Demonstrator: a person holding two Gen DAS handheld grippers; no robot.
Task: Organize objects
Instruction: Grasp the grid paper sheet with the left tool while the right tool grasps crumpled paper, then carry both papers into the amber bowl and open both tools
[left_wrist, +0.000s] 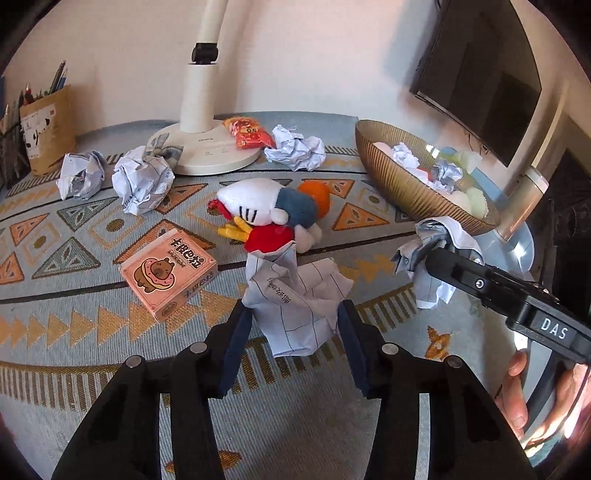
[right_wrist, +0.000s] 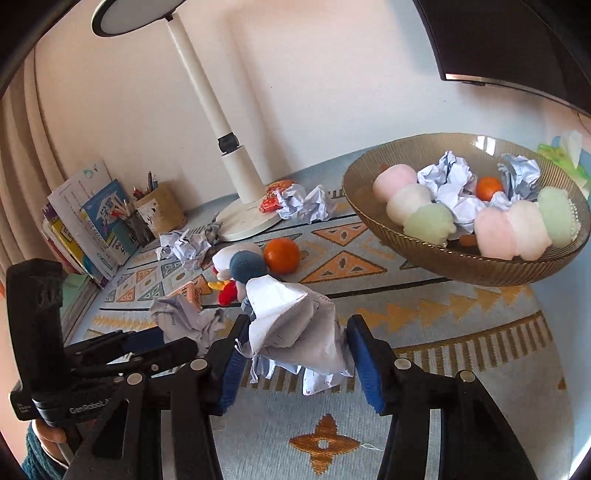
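Note:
My left gripper (left_wrist: 293, 314) is shut on a crumpled sheet of lined paper (left_wrist: 295, 299), held above the patterned mat. My right gripper (right_wrist: 295, 332) is shut on another crumpled paper (right_wrist: 295, 325); in the left wrist view it shows at the right with its paper (left_wrist: 432, 251) beside the bowl's rim. The ribbed amber glass bowl (right_wrist: 369, 218) holds paper balls, an orange and pastel plush pieces. A plush toy (left_wrist: 266, 210), an orange (right_wrist: 282, 255) and a pink capybara box (left_wrist: 170, 273) lie on the mat.
A white desk lamp (left_wrist: 199, 147) stands at the back, with a red snack packet (left_wrist: 247, 133) and several paper balls (left_wrist: 144, 181) around its base. A pencil holder (left_wrist: 48, 133) and books (right_wrist: 92, 218) stand far left. A dark monitor (left_wrist: 480, 74) hangs at the right.

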